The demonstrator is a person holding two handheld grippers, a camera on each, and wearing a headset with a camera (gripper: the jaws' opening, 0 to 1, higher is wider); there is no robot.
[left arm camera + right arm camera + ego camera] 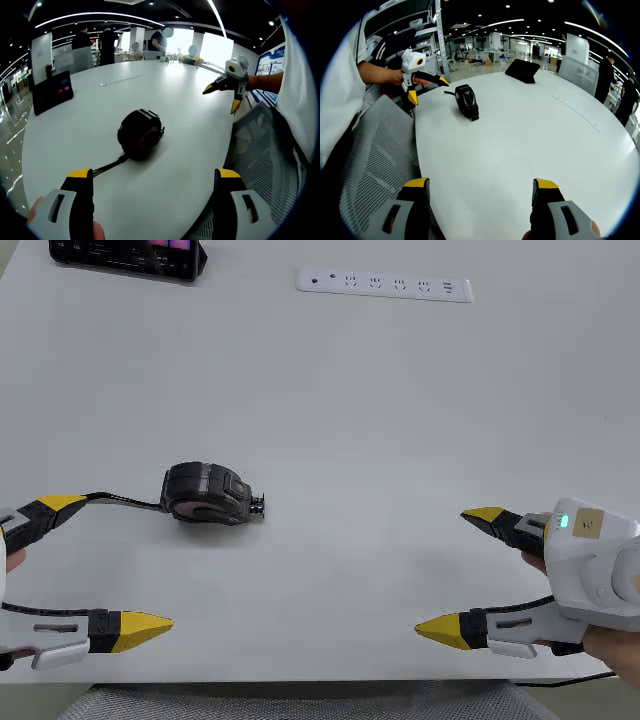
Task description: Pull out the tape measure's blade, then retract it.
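The round black plastic tape measure [207,495], with a ribbed shell, lies on the smooth white table [350,390] at about 9 o'clock in the head view. Its thin black strap [125,501] runs toward 9 o'clock and ends just beside a yellow tip of the left gripper [112,562]. That gripper's jaws gape wide and hold nothing. The right gripper [448,571], at 4 o'clock, is wide apart and empty too. A long white power strip [384,285] lies at 12 o'clock, and a flat black box [128,257] at 11 o'clock.
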